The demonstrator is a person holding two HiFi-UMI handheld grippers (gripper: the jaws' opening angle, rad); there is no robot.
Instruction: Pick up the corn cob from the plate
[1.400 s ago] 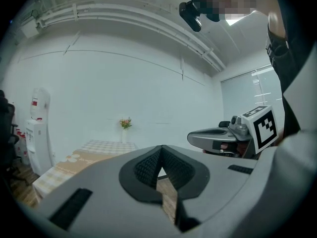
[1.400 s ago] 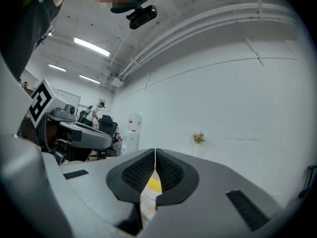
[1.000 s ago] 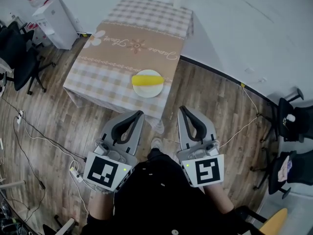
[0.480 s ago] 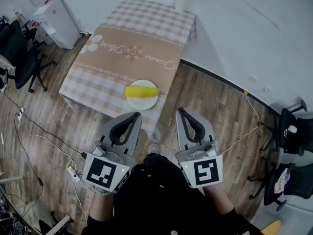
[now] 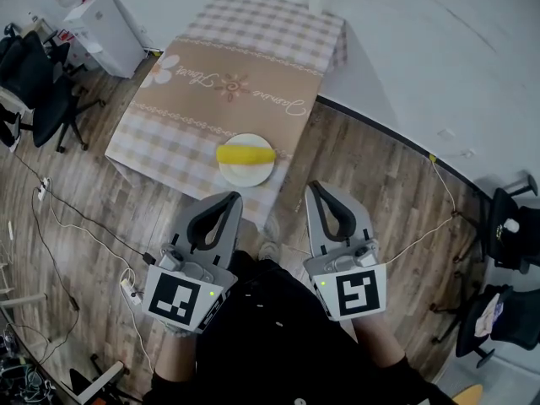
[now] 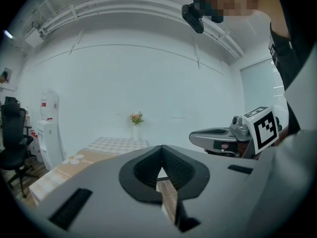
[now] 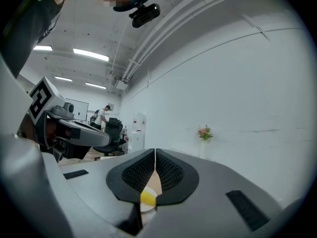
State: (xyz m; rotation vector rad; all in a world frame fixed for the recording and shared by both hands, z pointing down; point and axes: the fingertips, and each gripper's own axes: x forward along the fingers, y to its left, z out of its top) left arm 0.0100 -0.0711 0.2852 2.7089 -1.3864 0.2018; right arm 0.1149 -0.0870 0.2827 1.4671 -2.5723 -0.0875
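Corn cob (image 5: 245,154), smooth yellow cylinder on round white plate (image 5: 245,176); left tool (image 5: 229,197) and right tool (image 5: 314,187) closed, empty

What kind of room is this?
Probably an office or lab corner staged for recording: swivel office chairs, a water dispenser by the wall, loose cables across the wood floor, and one cloth-covered table.

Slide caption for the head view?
Corn cob on plate at table edge; left hand-held gripper and right hand-held gripper shut, short of it.
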